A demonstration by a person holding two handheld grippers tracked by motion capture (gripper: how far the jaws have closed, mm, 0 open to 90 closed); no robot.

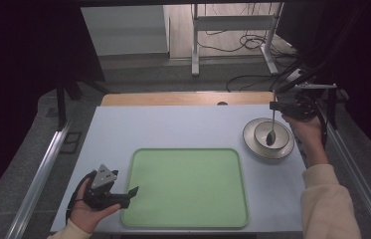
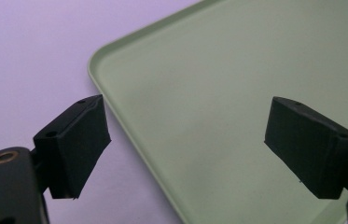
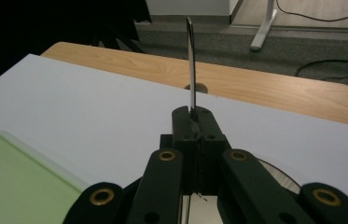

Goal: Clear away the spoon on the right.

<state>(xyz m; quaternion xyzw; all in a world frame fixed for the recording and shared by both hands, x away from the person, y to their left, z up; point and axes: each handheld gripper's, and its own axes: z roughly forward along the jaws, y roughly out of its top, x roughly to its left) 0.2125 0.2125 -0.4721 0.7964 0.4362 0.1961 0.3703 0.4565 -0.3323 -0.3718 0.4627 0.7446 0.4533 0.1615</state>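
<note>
A metal spoon hangs upright at the far right, its scoop down inside a pale bowl that sits on a plate. My right gripper is shut on the top of the spoon's handle. In the right gripper view the jaws are pressed together with the thin spoon handle sticking out beyond them. My left gripper rests in a hand at the front left, open, with nothing between its jaws. Its fingertips straddle the left rim of a green tray.
The green tray lies empty at the front middle of the white tabletop. A wooden edge runs along the back. Metal rails flank the table. Desk legs and cables lie on the floor behind.
</note>
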